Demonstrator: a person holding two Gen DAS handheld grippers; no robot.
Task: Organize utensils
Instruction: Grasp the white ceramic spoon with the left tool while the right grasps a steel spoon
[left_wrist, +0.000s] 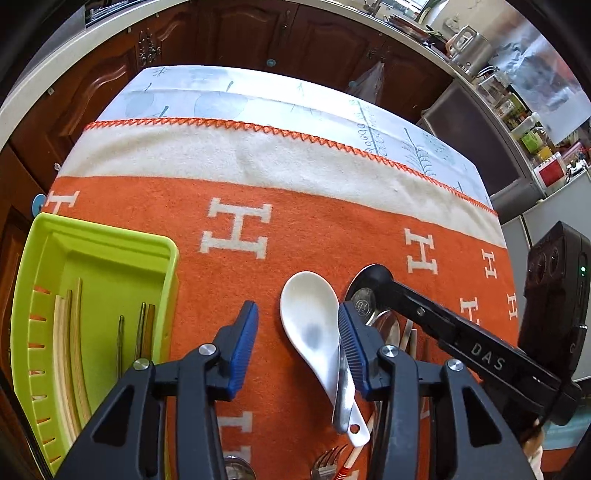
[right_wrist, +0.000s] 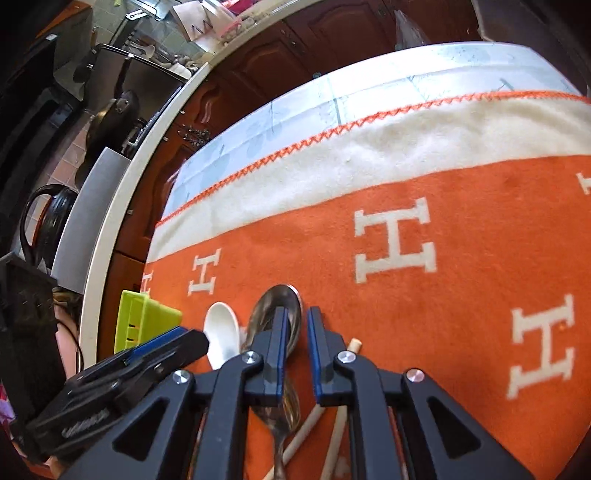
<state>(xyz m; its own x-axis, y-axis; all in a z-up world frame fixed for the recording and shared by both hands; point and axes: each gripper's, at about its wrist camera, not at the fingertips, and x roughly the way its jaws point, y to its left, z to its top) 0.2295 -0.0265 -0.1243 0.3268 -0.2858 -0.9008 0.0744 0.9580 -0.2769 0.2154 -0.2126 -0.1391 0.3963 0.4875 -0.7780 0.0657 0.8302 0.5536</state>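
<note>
- Between its blue pads, the left hand-held gripper (left_wrist: 297, 325) stands wide apart over the blanket (left_wrist: 303, 229), gripping nothing; its right pad (left_wrist: 352, 343) lies just beside the white spoon (left_wrist: 314, 332), whose bowl sits in the gap.
- Just right of that spoon a steel handle (left_wrist: 342, 391) crosses over the white spoon's stem.
- Below the left hand-held gripper, a fork (left_wrist: 327, 463) shows at the frame's lower edge.
- Left of it, the green tray (left_wrist: 110, 243) holds chopsticks (left_wrist: 72, 354) laid lengthwise, pale wooden ones beside darker, thinner ones.
- The right hand-held gripper (right_wrist: 295, 328) has a narrow gap between its pads, hovering over the bowl of a steel spoon (right_wrist: 275, 306); whether the pads touch it I cannot tell.
- Under its right finger lie pale chopsticks (right_wrist: 341, 435), crossed by the steel spoon's handle.
- Beyond everything, the blanket's cream border meets a light blue tablecloth (right_wrist: 369, 88) on the tabletop.
</note>
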